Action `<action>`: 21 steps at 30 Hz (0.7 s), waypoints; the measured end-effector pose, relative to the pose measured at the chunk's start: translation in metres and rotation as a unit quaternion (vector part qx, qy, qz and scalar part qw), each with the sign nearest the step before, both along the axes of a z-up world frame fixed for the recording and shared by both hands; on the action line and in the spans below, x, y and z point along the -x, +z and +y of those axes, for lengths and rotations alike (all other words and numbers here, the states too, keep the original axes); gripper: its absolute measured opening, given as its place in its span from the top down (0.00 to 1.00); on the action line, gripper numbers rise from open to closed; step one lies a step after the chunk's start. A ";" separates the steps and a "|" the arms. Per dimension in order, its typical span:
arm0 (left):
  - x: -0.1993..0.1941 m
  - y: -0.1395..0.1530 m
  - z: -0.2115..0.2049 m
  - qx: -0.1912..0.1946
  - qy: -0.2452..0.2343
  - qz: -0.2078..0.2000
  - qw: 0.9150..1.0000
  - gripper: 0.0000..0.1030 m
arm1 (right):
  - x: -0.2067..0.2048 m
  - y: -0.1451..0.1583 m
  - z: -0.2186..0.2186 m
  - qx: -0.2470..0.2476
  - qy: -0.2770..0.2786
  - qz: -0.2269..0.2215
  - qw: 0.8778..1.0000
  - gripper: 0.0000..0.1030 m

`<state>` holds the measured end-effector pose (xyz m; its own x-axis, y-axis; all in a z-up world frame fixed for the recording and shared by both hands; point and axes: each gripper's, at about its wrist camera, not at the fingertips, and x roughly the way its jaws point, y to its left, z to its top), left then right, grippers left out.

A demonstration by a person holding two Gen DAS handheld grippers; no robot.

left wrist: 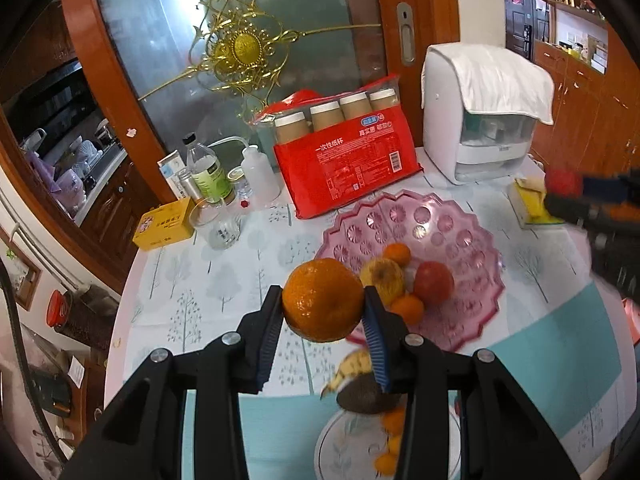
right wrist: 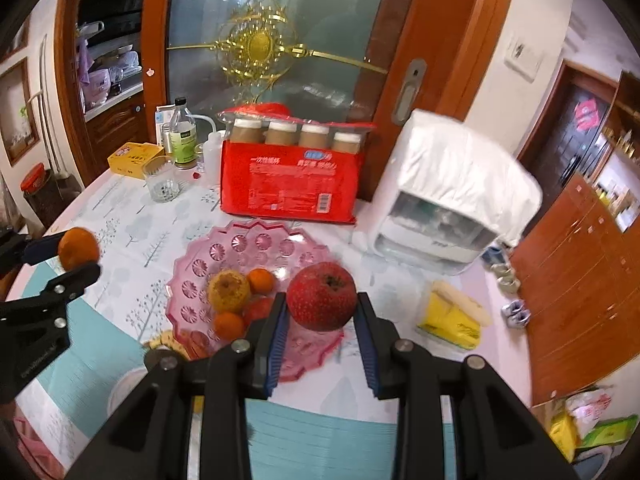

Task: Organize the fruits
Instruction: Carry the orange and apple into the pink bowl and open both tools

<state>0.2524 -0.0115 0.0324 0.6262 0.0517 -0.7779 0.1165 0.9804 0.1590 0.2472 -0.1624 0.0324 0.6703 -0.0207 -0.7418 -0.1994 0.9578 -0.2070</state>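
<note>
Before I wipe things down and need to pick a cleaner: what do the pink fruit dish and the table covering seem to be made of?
Pink fruit dish: likely moulded plastic, possibly glass; translucent, glossy, pressed flower dimples and a scalloped rim. Table covering: probably wipeable vinyl or oilcloth; smooth printed trees, slight sheen, lying flat.

Both fisheye views are evenly daylit, strongly bowed and vignetted at the edges, with motion blur smearing the foreground fruit.

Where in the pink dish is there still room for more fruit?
The far half of the pink dish, toward the red cup package, is bare. The near side is crowded with a yellow apple, small oranges and a red fruit.
</note>
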 end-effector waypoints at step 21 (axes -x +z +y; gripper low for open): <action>-0.087 -0.170 -0.032 0.033 -0.014 0.140 0.990 0.63 | -0.066 -0.187 0.005 -0.042 -0.056 0.173 0.982 0.67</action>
